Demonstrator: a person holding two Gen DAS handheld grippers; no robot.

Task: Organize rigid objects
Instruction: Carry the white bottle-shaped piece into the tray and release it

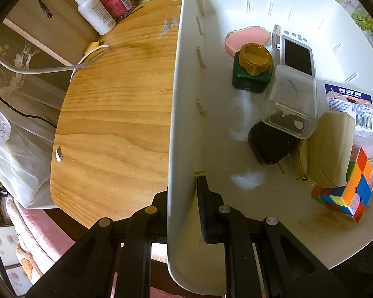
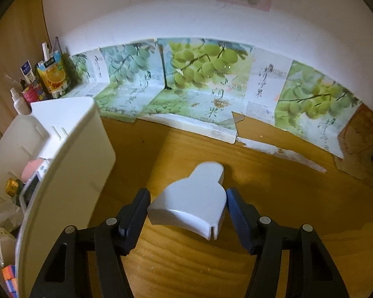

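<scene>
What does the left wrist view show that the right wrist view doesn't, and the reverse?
Only the left wrist: the left gripper clamped on the bin wall, a black plug and a labelled box. Only the right wrist: the right gripper closed around a white piece. Both: the white bin, wooden table and colour cube.

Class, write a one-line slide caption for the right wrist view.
Right gripper clasps a white plastic piece over the wooden table, beside the white bin.
</scene>
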